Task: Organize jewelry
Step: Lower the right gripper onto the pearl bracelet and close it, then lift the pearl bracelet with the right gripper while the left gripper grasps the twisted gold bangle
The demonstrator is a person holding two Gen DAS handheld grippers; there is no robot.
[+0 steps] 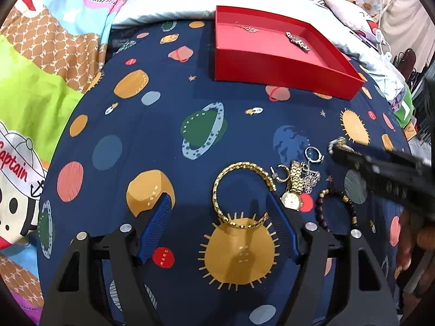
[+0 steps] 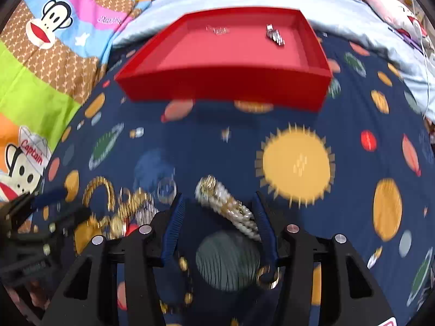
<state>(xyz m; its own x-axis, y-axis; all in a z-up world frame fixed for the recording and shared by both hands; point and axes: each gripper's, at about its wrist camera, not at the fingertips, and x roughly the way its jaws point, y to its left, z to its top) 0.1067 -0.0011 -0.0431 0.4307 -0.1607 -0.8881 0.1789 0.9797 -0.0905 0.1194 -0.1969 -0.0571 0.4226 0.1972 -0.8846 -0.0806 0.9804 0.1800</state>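
Left wrist view: the left claw (image 1: 220,203) hangs open over a gold chain bracelet (image 1: 239,193) at lower centre. Right wrist view: the right claw (image 2: 218,203) stands half open around a pearl bracelet (image 2: 228,206), grip unclear. A red tray (image 2: 225,57) sits at the top.

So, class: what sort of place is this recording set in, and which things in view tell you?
Most likely a bedroom, working on a bed: a planet-print sheet, a cartoon quilt bunched beside it, and a pale pillow behind the red tray.
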